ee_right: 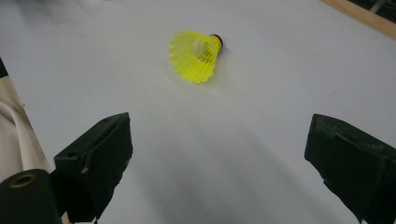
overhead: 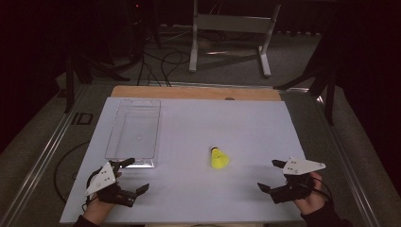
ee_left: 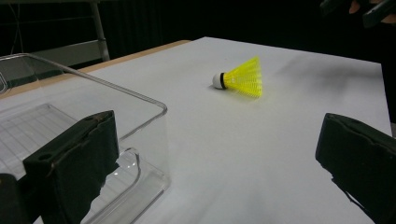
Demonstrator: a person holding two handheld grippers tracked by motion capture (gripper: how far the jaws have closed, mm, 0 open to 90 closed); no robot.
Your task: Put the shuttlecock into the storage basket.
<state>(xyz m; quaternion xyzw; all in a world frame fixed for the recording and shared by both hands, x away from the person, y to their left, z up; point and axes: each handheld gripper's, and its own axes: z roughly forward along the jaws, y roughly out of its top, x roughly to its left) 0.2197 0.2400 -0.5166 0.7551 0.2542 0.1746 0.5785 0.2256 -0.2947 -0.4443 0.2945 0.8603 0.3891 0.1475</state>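
Shuttlecock (overhead: 219, 158) on its side between both grippers, cork toward table's far edge; right gripper (overhead: 276, 176) nearer, jaws spread, empty; left gripper (overhead: 131, 176) likewise agape.

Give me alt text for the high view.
A yellow shuttlecock lies on its side on a white table, between the open left gripper and open right gripper. An empty clear plastic bin sits at left.

We see a white tabletop (overhead: 246, 127) with a bare wooden strip along its far edge. A clear plastic tray (overhead: 134, 130) lies left of the frame's centre, and a yellow shuttlecock (overhead: 219, 158) lies on its side near the middle, apart from the tray.
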